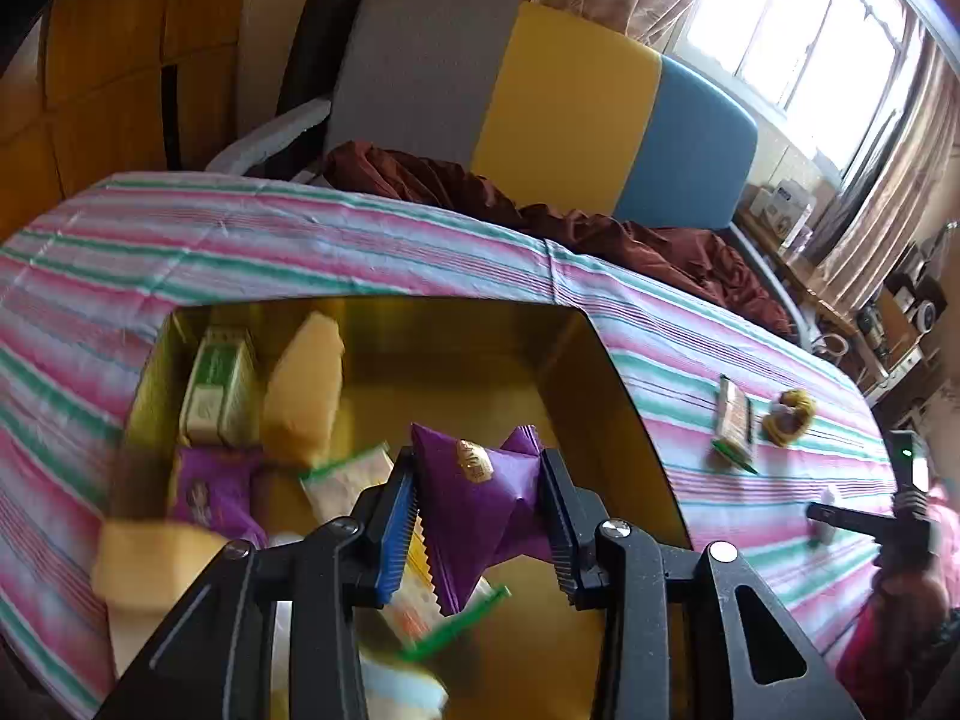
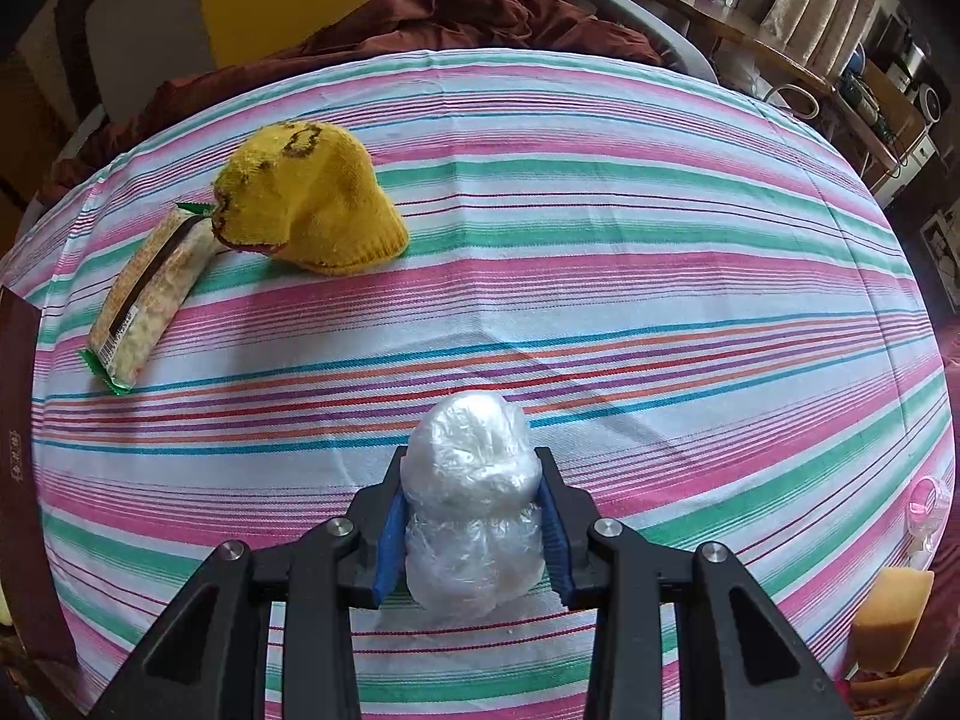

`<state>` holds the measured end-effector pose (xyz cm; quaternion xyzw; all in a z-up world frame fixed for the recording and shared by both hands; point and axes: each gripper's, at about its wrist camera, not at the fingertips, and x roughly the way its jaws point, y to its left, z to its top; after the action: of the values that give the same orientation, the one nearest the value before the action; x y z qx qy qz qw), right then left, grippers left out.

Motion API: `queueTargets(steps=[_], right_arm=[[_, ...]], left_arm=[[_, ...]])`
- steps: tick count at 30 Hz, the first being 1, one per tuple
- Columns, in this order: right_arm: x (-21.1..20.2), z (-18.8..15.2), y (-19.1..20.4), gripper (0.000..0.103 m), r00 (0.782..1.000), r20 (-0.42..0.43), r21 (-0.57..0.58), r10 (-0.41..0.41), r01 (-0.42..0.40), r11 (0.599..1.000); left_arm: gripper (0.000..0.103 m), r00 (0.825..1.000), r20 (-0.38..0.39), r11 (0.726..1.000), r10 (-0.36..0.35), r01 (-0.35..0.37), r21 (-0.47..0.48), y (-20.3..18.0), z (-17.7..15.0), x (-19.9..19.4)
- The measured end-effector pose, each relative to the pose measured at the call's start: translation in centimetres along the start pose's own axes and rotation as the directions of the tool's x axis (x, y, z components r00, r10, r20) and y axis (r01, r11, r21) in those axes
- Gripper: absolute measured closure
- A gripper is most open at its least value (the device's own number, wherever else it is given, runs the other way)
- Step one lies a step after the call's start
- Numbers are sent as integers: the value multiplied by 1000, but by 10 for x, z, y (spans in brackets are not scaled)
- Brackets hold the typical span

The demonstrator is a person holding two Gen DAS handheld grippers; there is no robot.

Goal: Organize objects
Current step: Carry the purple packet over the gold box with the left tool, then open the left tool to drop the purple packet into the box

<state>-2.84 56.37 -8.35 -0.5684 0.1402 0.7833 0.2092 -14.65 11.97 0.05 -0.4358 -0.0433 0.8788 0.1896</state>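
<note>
Two grippers are working over a striped cloth [image 2: 600, 192]. The left gripper [image 1: 480, 510] is pinching a purple snack packet [image 1: 480, 480] above a gold box [image 1: 456, 354] that is already holding a green-and-white carton [image 1: 219, 384], a yellow sponge [image 1: 303, 390] and another purple packet [image 1: 207, 492]. The right gripper [image 2: 474, 531] is squeezing a clear plastic-wrapped bundle [image 2: 471, 498] against the cloth, with a green-edged snack bar [image 2: 147, 294] and yellow knit sock [image 2: 312, 204] lying beyond, touching each other.

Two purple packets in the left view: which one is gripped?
The purple packet pinched in the left gripper, held above the box. The other purple packet lies loose inside at the box's left.
</note>
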Motion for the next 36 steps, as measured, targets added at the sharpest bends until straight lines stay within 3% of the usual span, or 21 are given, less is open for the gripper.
queueTargets(steps=[10, 16, 26, 36], right_arm=[[6, 4, 3, 65, 1000, -1, -2, 1, -1, 1000], [-1, 3, 3, 65, 1000, 0, -4, 2, -2, 1000], [-1, 4, 3, 67, 1000, 2, -8, 3, -3, 1000], [-20, -3, 12, 67, 1000, 12, -40, -4, 4, 999]], left_arm=[[61, 989, -64, 990, 137, -135, 35, 9, 37, 65], [60, 982, -55, 983, 179, -177, 39, 18, 42, 75], [55, 989, 34, 989, 142, -143, 33, 18, 21, 17], [45, 985, 113, 983, 132, -145, 115, 7, -46, -48]])
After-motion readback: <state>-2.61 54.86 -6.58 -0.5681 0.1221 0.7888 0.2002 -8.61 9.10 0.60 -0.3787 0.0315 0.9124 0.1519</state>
